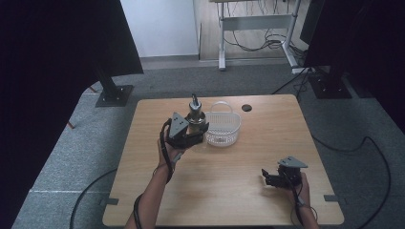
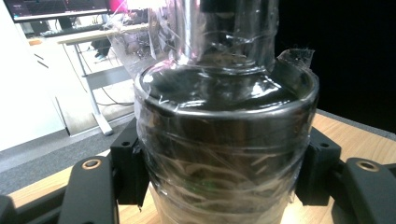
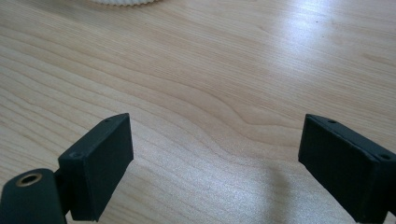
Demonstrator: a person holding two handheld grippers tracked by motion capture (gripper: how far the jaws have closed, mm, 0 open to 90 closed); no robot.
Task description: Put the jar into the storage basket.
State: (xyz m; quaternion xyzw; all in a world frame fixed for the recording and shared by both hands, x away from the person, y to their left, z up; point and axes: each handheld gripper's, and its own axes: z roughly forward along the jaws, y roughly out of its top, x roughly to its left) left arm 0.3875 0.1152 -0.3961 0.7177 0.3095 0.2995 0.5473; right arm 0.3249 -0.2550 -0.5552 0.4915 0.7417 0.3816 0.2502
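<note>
A dark, metallic bottle (image 1: 195, 116) wrapped in clear film stands upright just left of the white basket (image 1: 223, 128). My left gripper (image 1: 195, 137) is shut on its body. In the left gripper view the bottle (image 2: 224, 116) sits between the pads (image 2: 128, 170), which press on both its sides. Whether its base rests on the table I cannot tell. My right gripper (image 1: 267, 179) is near the table's front right, low over the wood, apart from both things. In the right gripper view that gripper (image 3: 215, 163) is open, with bare wood between its fingers.
The wooden table (image 1: 239, 191) has a round cable hole (image 1: 246, 108) at its far edge. The basket's rim (image 3: 123, 2) is far ahead of the right jaws. Beyond the table are grey carpet, dark stands and a desk frame (image 1: 258, 21).
</note>
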